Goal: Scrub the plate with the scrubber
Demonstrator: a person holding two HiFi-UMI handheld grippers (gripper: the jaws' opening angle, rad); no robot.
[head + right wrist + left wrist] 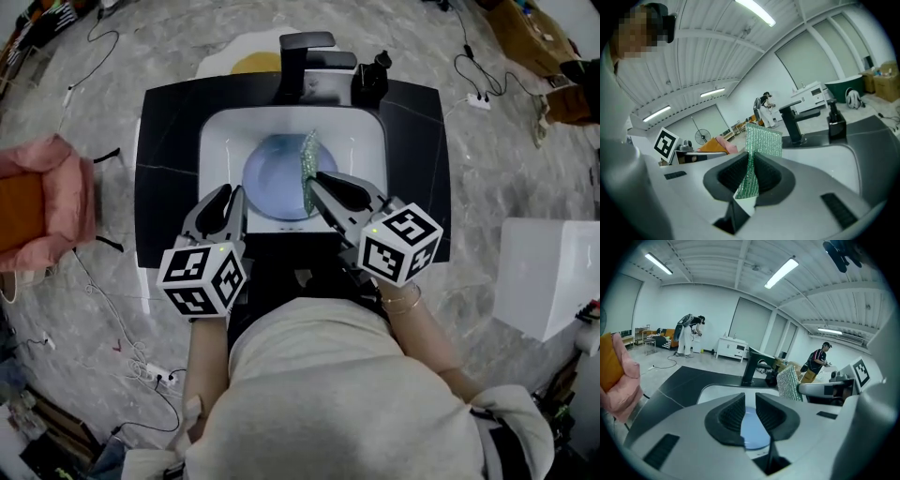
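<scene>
A pale blue plate [274, 176] sits in the white sink [214, 141]. My left gripper [234, 195] is at the plate's near left edge. In the left gripper view its jaws [750, 405] stand nearly together with the blue plate [752, 430] filling the narrow gap, so they are shut on the rim. My right gripper [313, 180] is shut on a green mesh scrubber [307, 167], held upright over the plate's right side. In the right gripper view the scrubber [762, 138] sticks up from between the jaws [751, 165]. It also shows in the left gripper view as a green scrubber [790, 384] at the right.
A black faucet [300, 58] and a black soap dispenser [373, 77] stand behind the basin on the black counter [169, 159]. A pink chair [45, 202] is at the left and a white box [548, 277] at the right. People stand far off in the room.
</scene>
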